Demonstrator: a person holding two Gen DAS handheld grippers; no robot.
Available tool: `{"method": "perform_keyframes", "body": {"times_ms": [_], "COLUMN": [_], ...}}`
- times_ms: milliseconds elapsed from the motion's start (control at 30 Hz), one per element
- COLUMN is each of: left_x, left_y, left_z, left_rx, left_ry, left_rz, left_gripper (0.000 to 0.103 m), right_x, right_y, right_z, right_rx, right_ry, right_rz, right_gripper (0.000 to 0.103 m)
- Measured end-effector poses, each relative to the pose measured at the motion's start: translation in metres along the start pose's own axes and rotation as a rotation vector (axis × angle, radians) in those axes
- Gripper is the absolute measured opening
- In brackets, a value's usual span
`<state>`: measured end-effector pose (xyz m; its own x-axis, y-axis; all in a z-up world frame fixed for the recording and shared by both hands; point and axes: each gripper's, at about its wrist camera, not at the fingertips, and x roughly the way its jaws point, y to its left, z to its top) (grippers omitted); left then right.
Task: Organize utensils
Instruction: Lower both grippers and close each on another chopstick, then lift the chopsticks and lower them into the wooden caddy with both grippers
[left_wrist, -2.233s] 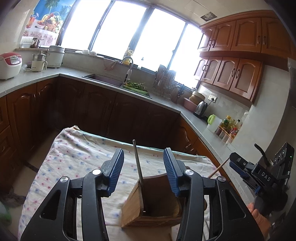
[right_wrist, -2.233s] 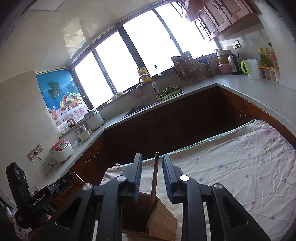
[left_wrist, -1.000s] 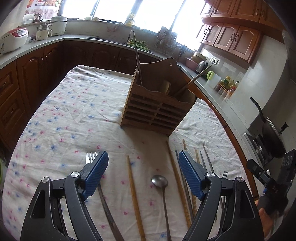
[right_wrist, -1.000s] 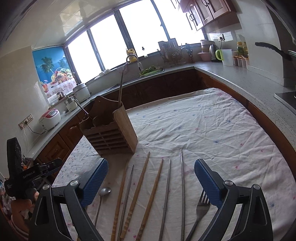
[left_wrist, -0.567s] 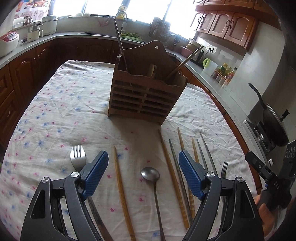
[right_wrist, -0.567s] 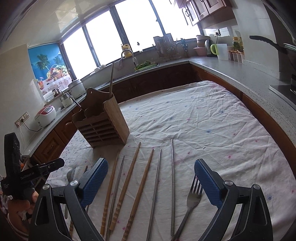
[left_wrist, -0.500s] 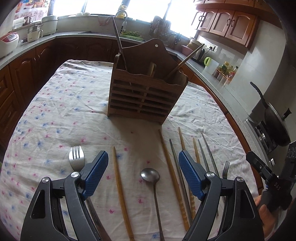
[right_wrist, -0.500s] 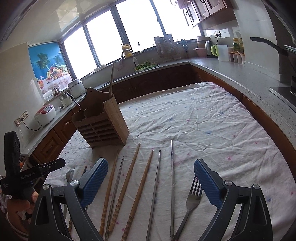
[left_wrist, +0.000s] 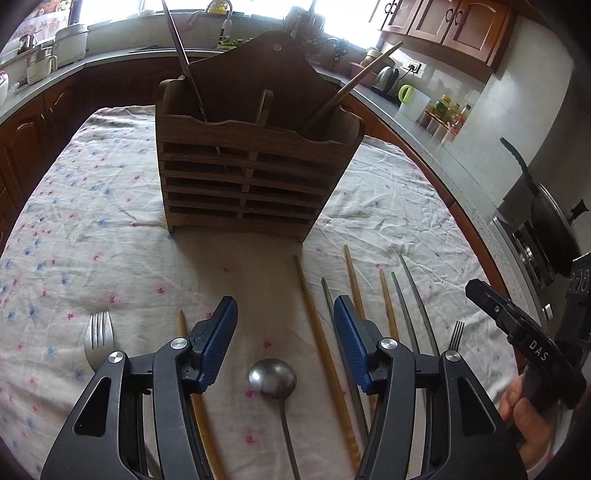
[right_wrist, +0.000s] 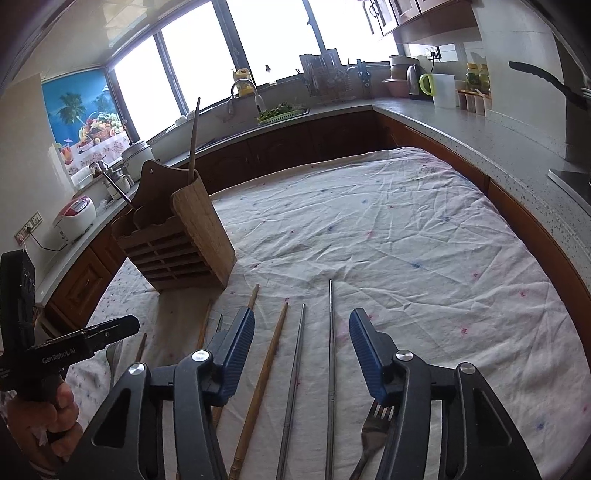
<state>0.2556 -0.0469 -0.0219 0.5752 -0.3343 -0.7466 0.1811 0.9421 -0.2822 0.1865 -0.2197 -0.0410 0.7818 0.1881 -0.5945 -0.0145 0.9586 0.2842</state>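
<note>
While tools narrow | spoon (left_wrist: 272, 377) between left tool (left_wrist: 283, 343) pads, untouched

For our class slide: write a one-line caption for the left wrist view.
Left gripper, jaws open, poised above a spoon among chopsticks and forks before a wooden utensil holder.

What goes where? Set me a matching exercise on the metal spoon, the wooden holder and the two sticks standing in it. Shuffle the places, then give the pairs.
Things:
1. round-bowled silver metal spoon
2. slatted brown wooden utensil holder
3. leaning light wooden chopstick
4. leaning thin dark metal chopstick

Places (sides as in the left wrist view):
A. holder's right compartment
B. flat on the floral cloth, bowl toward the holder
C. holder's left compartment
D. upright on the cloth

Pairs: 1-B; 2-D; 3-A; 4-C
</note>
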Motion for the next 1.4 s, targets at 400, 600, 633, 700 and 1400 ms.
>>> {"method": "perform_keyframes", "body": {"times_ms": [400, 600, 633, 700, 1400], "left_x": [0.057, 0.077, 0.078, 0.080, 0.078], "left_y": [-0.015, -0.011, -0.011, -0.014, -0.029], "left_z": [0.017, 0.021, 0.022, 0.024, 0.021], "left_rx": [0.051, 0.047, 0.050, 0.064, 0.148], "left_ry": [0.119, 0.159, 0.156, 0.155, 0.139], "left_rz": [-0.005, 0.002, 0.006, 0.014, 0.040], "left_gripper": [0.032, 0.023, 0.023, 0.023, 0.005], "right_x": [0.066, 0.092, 0.096, 0.104, 0.107], "right_y": [-0.013, -0.017, -0.017, -0.017, -0.004], "right_z": [0.011, 0.018, 0.019, 0.020, 0.023], "right_rx": [-0.015, -0.024, -0.027, -0.037, -0.085], "right_ry": [0.141, 0.185, 0.190, 0.204, 0.218], "right_rz": [-0.013, -0.035, -0.039, -0.059, -0.070], "right_gripper": [0.031, 0.025, 0.024, 0.023, 0.004]}}
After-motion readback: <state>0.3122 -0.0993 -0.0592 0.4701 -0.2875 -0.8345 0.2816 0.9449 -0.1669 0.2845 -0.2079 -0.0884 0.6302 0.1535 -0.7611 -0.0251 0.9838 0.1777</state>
